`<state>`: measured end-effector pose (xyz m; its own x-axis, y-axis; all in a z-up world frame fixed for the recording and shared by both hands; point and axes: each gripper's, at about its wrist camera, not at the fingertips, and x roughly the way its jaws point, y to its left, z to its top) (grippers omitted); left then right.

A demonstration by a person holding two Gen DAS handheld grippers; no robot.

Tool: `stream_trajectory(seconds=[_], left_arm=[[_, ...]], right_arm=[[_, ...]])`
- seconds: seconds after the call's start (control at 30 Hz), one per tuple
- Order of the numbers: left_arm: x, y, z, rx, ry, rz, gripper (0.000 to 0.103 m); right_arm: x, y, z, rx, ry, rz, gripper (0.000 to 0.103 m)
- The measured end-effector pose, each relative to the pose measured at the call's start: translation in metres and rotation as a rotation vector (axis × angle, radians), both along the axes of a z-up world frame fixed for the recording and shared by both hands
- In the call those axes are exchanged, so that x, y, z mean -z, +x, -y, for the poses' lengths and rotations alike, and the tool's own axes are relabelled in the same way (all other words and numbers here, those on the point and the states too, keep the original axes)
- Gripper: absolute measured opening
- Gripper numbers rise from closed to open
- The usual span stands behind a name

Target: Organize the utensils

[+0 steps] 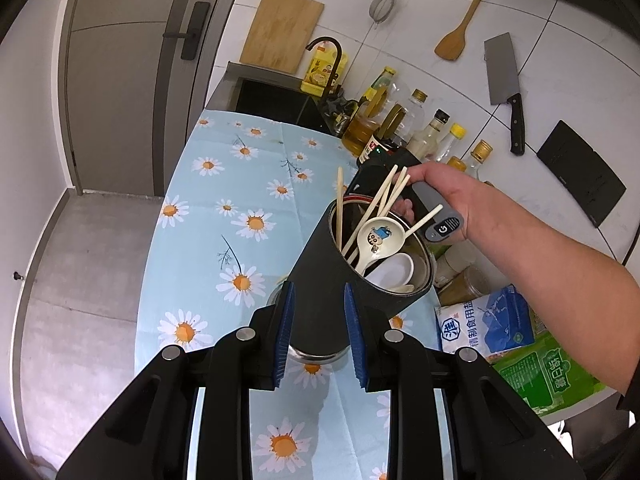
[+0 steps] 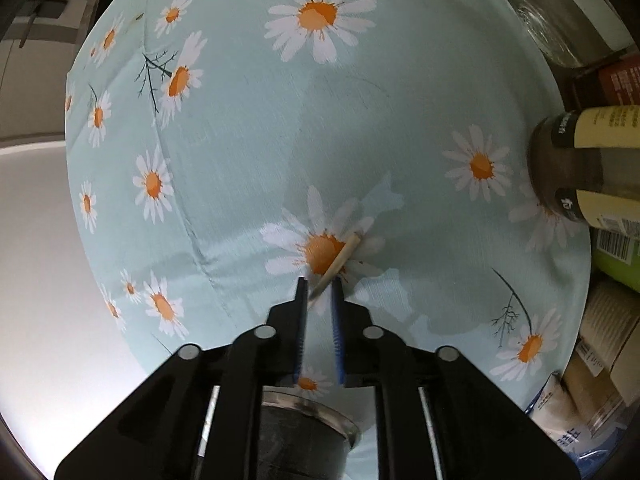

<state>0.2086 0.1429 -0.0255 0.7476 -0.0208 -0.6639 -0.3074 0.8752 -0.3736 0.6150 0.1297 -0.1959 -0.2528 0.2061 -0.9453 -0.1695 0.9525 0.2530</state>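
A tall black utensil holder (image 1: 332, 280) stands tilted on a daisy-print tablecloth (image 1: 224, 208), clamped at its lower body between the blue pads of the left gripper (image 1: 319, 322). Inside it: five pale chopsticks (image 1: 374, 206) leaning against the rim, a white spoon with a cartoon figure (image 1: 378, 238) and a plain white spoon (image 1: 394, 270); a third pale edge shows beneath them but cannot be made out clearly. A person's right hand (image 1: 444, 196) holds the second tool just behind the holder. From that tool's own camera, the right gripper (image 2: 320, 288) points steeply down at the cloth, its jaws narrowed around the tip of one more chopstick (image 2: 338, 262), which slants up and away over a daisy; whether the pads actually press on the stick cannot be told. The holder's steel-rimmed base (image 2: 304, 432) shows at the bottom of that view. Behind, along the tiled wall (image 1: 560, 60), stand a row of bottles (image 1: 420, 128), with a cleaver (image 1: 504, 80), a wooden spatula (image 1: 460, 28), a strainer (image 1: 382, 8) and a cutting board (image 1: 282, 30)
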Motion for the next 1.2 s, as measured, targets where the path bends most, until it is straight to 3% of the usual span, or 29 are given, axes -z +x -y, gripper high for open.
stream_trajectory(seconds=[0.2, 0.5, 0.73, 0.9, 1.2], left_arm=[[-0.010, 0.000, 0.009, 0.021, 0.004, 0.025, 0.024], [-0.011, -0.003, 0.015, 0.015, 0.030, 0.015, 0.024], [-0.012, -0.007, 0.011, -0.017, 0.008, 0.041, 0.024], [-0.013, -0.006, 0.016, -0.001, 0.013, 0.043, 0.024], [-0.016, -0.010, 0.024, 0.021, 0.026, 0.050, 0.024]], right_arm=[[-0.004, 0.003, -0.015, -0.027, -0.060, 0.019, 0.014], [-0.007, 0.005, -0.023, -0.051, -0.018, 0.035, 0.010], [-0.043, 0.012, -0.007, -0.099, 0.060, 0.110, 0.009], [-0.077, 0.011, -0.007, -0.148, 0.142, 0.194, 0.007], [-0.123, 0.004, 0.007, -0.187, 0.201, 0.315, 0.005]])
